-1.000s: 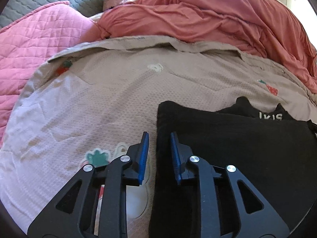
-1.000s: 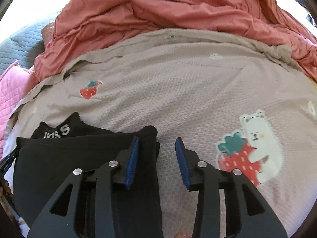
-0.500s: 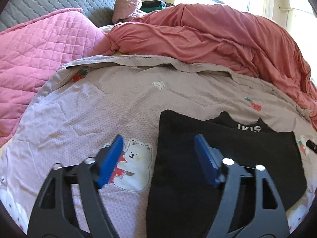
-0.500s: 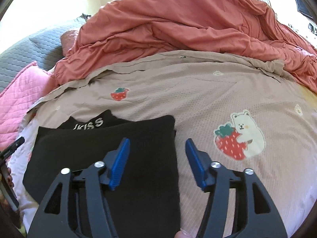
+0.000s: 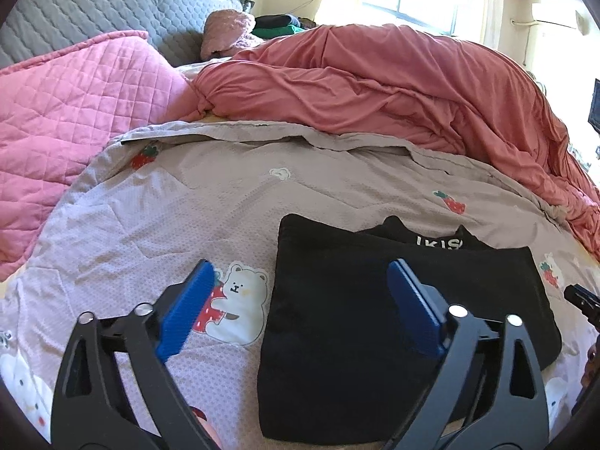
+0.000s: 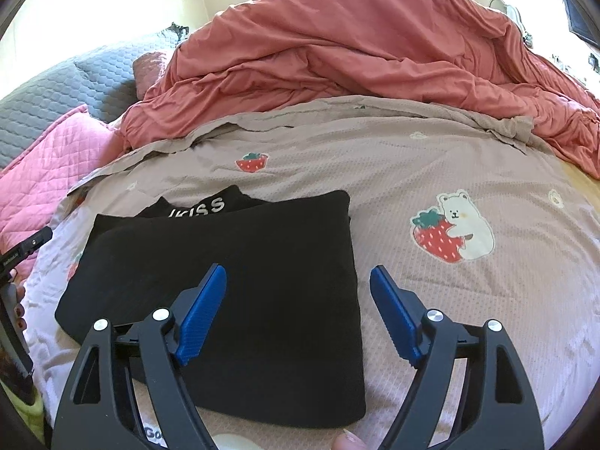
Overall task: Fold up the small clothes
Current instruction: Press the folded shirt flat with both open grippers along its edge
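Note:
A black garment (image 5: 375,311) (image 6: 243,262) with white lettering at its far edge lies folded flat on a taupe blanket (image 5: 187,206) (image 6: 412,172) printed with bears and strawberries. My left gripper (image 5: 300,300) hangs above the garment's left edge, its jaws opening wide, with nothing pressed between the blue pads. My right gripper (image 6: 298,300) hovers over the garment's right edge, its jaws also opening, gripping nothing. The other gripper's black tip (image 5: 581,300) (image 6: 22,251) shows at each view's side.
A rumpled coral duvet (image 5: 375,86) (image 6: 356,45) is heaped behind the blanket. A pink quilted cover (image 5: 63,105) lies at the left, with a grey quilted headboard (image 5: 93,7) behind it. Fingers (image 6: 17,311) of the person's hand show at the left edge.
Both grippers have opened from nearly shut and let go of the garment's edges. Both pulled back and rose, so more of the bed shows. The garment lies folded.

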`<state>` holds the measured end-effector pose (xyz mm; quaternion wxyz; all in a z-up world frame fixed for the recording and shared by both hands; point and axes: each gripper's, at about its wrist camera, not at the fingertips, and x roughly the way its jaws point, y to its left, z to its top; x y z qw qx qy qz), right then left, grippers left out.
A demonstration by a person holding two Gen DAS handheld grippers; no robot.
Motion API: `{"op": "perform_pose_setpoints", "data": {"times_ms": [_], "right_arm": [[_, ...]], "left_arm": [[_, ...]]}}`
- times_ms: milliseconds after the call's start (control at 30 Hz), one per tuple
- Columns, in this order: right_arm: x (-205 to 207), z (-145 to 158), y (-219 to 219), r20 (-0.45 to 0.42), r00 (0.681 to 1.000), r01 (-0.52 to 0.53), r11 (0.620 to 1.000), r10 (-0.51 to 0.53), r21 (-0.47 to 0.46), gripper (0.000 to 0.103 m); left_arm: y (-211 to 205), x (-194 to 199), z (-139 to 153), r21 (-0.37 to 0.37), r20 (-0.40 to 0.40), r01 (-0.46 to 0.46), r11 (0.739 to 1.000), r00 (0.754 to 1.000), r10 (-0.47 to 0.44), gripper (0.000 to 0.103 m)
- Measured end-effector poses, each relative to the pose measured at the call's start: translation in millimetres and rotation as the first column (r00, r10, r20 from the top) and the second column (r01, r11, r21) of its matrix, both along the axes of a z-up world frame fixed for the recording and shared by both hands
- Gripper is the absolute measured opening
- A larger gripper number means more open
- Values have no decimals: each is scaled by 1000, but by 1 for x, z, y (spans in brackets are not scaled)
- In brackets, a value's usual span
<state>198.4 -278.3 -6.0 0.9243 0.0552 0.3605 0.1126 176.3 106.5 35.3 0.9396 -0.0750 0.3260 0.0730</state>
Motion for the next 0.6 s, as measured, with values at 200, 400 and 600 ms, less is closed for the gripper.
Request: {"op": "perform_pose_setpoints", "data": {"times_ms": [200, 400, 600], "right_arm": [[-11, 0, -1, -1, 1000, 6, 1000, -6, -2, 78], [-18, -2, 1, -12, 1000, 12, 1000, -12, 7, 78], [-24, -8, 14, -21, 1000, -5, 1000, 5, -11, 78]], "left_arm": [[-4, -7, -3, 6, -9, 13, 1000, 1000, -13, 89], [0, -20, -10, -3, -31, 15, 1000, 999, -15, 89], [0, -30, -18, -29, -56, 10, 1000, 998, -12, 83]]}}
